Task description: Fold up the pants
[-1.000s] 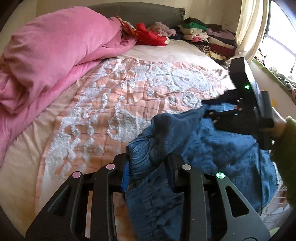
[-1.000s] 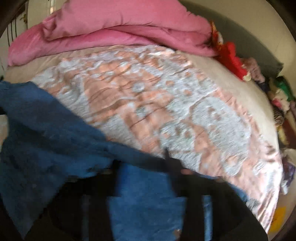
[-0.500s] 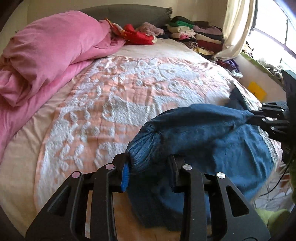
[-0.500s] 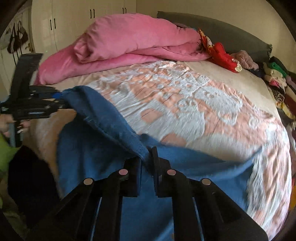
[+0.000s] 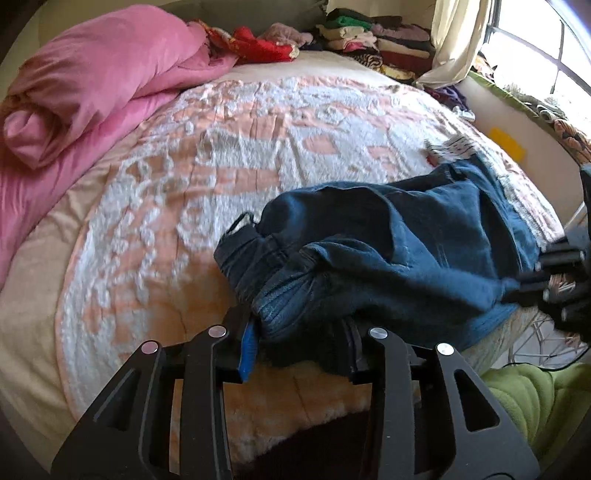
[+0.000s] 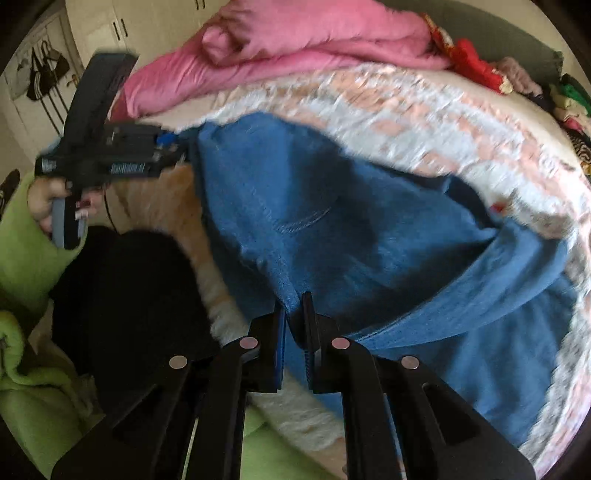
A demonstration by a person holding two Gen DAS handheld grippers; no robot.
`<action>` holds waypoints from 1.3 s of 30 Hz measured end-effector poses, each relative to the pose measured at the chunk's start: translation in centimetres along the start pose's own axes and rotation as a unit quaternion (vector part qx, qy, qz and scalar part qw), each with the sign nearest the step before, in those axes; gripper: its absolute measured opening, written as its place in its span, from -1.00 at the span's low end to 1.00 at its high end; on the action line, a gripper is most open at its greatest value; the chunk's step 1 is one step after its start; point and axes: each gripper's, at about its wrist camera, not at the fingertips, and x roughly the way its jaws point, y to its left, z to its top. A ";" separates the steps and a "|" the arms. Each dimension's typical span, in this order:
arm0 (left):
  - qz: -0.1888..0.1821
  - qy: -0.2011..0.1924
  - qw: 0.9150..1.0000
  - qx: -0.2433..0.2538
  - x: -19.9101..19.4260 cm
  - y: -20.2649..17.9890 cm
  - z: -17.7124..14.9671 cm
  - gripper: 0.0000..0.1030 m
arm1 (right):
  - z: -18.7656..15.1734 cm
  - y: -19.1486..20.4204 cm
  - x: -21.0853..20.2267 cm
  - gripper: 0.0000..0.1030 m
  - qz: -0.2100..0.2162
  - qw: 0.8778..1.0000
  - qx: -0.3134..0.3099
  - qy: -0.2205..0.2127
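The blue denim pants (image 5: 388,236) lie bunched near the bed's front edge, stretched between my two grippers. My left gripper (image 5: 301,332) has the ribbed waistband end between its pads; its jaws are opening slightly with the cloth still pressed between them. It also shows at the left of the right wrist view, where the left gripper (image 6: 173,147) holds the pants' corner. My right gripper (image 6: 293,314) is shut tight on a fold of the pants (image 6: 332,221). In the left wrist view the right gripper (image 5: 517,284) pinches the cloth at the far right.
A peach-and-white quilt (image 5: 221,147) covers the bed. A rolled pink duvet (image 5: 92,74) lies along the left side. Folded clothes (image 5: 369,37) are stacked at the headboard by the curtain. Green sleeves (image 6: 22,236) and a white wardrobe (image 6: 129,22) stand at the near side.
The two grippers have drawn apart, spreading the pants wider. The cloth has come down onto the quilt near the front edge. The right jaws have closed tight on the fold.
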 end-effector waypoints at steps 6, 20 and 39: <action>0.013 0.016 1.000 0.003 -0.1 0.1 -0.8 -0.18 | -0.9 1.7 2.6 -0.85 0.018 1.000 -0.003 0.022; -0.030 -0.034 0.999 -0.004 -5.7 -2.3 0.1 -0.08 | -1.0 1.2 2.5 -0.83 0.043 0.999 0.006 0.020; 0.009 0.048 0.999 0.022 1.6 -4.8 -1.9 -0.08 | -1.2 -3.1 2.9 -0.11 0.022 0.990 0.134 0.043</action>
